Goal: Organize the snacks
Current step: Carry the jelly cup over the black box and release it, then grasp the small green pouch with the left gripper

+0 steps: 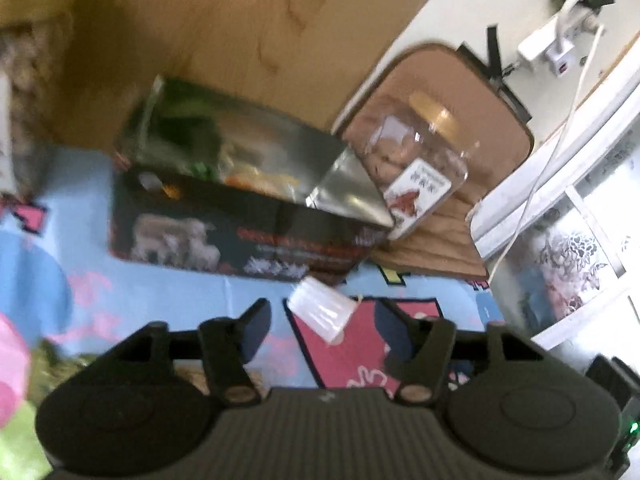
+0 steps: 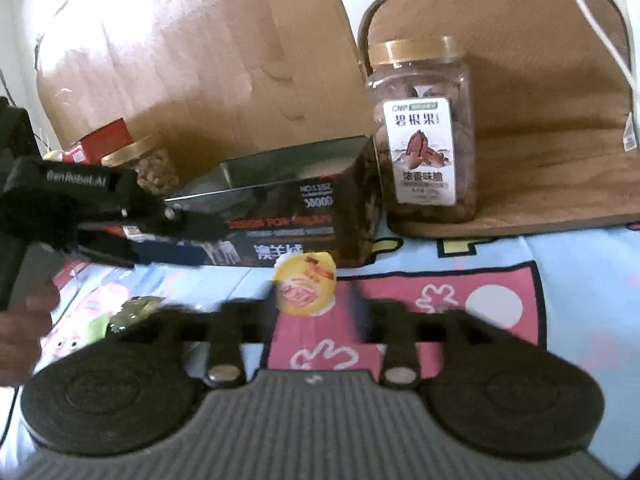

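Observation:
A black open box [image 1: 240, 236] with a silver lining lies on the blue and pink cloth; it also shows in the right wrist view [image 2: 304, 224]. A small jelly cup [image 1: 322, 310] lies just ahead of my open left gripper [image 1: 324, 320], between its fingers. In the right wrist view the same cup [image 2: 304, 288] shows its yellow lid, between the fingers of my open right gripper [image 2: 310, 312]; contact is unclear. A clear jar of pecans [image 2: 424, 132] with a gold lid stands right of the box. My left gripper's body [image 2: 80, 200] reaches over the box's left end.
A large cardboard sheet [image 2: 208, 60] stands behind the box. A brown mat [image 2: 540, 120] lies under and behind the jar. A second nut jar [image 2: 152, 164] and a red packet [image 2: 100, 140] stand at the back left. A green wrapped snack [image 2: 132, 312] lies at the front left.

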The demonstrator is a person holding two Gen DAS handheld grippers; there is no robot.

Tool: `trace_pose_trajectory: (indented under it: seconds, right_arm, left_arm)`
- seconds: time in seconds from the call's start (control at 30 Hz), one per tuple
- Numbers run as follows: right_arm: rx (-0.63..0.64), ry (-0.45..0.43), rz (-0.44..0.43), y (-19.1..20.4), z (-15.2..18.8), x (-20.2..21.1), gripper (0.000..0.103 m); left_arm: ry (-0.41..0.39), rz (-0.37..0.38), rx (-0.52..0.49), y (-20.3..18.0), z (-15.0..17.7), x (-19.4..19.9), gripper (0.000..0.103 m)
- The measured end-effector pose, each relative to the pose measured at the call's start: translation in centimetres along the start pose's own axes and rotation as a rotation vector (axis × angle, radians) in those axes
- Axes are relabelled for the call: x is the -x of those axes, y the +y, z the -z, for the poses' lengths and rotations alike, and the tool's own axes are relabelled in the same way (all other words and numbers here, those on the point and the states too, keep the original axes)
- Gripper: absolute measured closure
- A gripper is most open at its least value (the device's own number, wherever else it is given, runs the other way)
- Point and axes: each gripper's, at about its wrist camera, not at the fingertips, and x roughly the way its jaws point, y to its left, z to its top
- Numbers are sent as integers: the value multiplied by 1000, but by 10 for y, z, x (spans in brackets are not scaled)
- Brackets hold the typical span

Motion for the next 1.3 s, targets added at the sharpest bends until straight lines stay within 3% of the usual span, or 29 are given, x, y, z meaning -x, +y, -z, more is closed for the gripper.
trace_pose_trajectory:
  seconds: [0.03, 0.2, 0.23, 0.27, 0.3, 0.4, 0.63, 0.8, 1.03, 1.17, 1.3]
  right_arm:
    - [17, 5, -8, 0, -2, -5, 36]
    - [154, 87, -8, 11, -8, -46, 37]
    - [168, 100, -17, 13, -8, -54, 38]
    - [173, 112, -21, 14, -7, -61, 50]
    - [176, 116, -8, 15, -6, -65, 55]
    - [177, 93, 8, 22, -1, -58, 56]
    - [270, -68, -7, 56, -15, -10, 56]
    - [291, -139, -14, 76, -49, -37, 56]
    - [228, -60, -4, 71, -75, -98, 49]
    - [175, -73, -41, 62, -67, -71, 47]
    - [29, 10, -152, 43, -49, -36, 48]
  left_arm:
    - [15, 3, 11, 0, 1, -9, 37]
    - [56, 10, 51, 7, 5, -37, 37]
    - [54, 6, 50, 8, 5, -39, 42]
    - [54, 3, 48, 9, 6, -42, 46]
    - [61, 10, 47, 10, 7, -44, 59]
    - [85, 38, 48, 12, 12, -41, 64]
    - [-74, 82, -51, -10, 11, 23, 63]
    - [-170, 10, -65, -2, -32, 31, 63]
    - [-170, -116, -7, 34, -68, 4, 62]
    - [-201, -44, 2, 46, -58, 31, 61]
    - [-225, -31, -33, 59, -26, 75, 61]
